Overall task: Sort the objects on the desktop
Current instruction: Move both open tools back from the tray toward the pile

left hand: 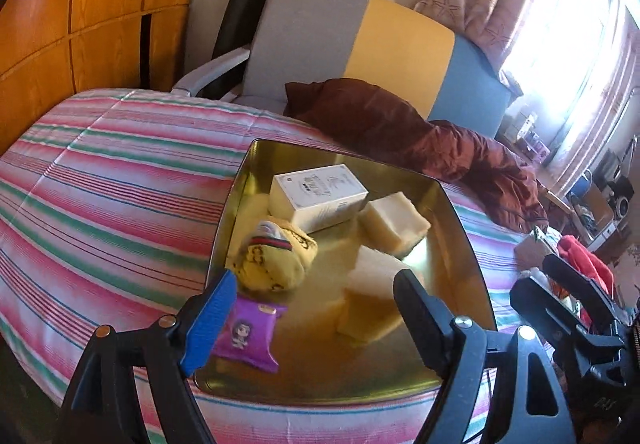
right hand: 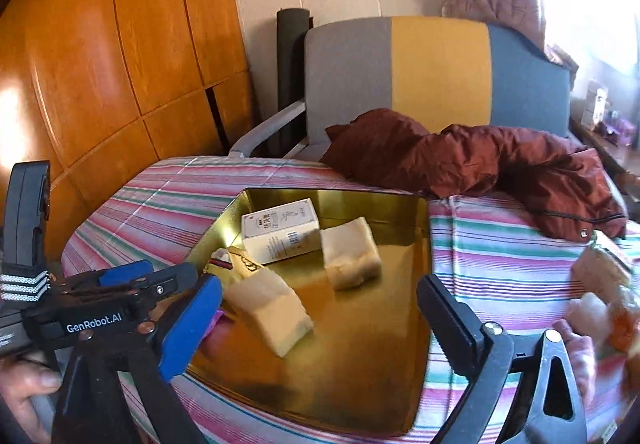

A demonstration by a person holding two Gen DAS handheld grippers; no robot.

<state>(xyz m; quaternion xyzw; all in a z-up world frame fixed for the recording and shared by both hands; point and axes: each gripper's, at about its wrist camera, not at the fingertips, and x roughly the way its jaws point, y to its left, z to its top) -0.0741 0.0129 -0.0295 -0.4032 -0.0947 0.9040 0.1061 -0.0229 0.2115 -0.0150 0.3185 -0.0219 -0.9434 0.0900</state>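
Between the wide-open, empty jaws of the right claw (right hand: 320, 308) a foam block (right hand: 267, 314) lies in the gold tray (right hand: 420, 364), just ahead toward the blue pad, long axis slanting across the gap. Left claw (left hand: 316, 308), likewise spread and holding nothing, hangs over the purple packet (left hand: 248, 336) and yellow pouch (left hand: 276, 260). Right seems nearer unsorted clutter on the bed (right hand: 500, 264).

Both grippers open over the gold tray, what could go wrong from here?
1. The gold tray sits on a soft striped quilt; pressing on it may tip it.
2. The purple packet lies beside the yellow pouch, so the left gripper may catch both.
3. The grippers are close together and may collide.
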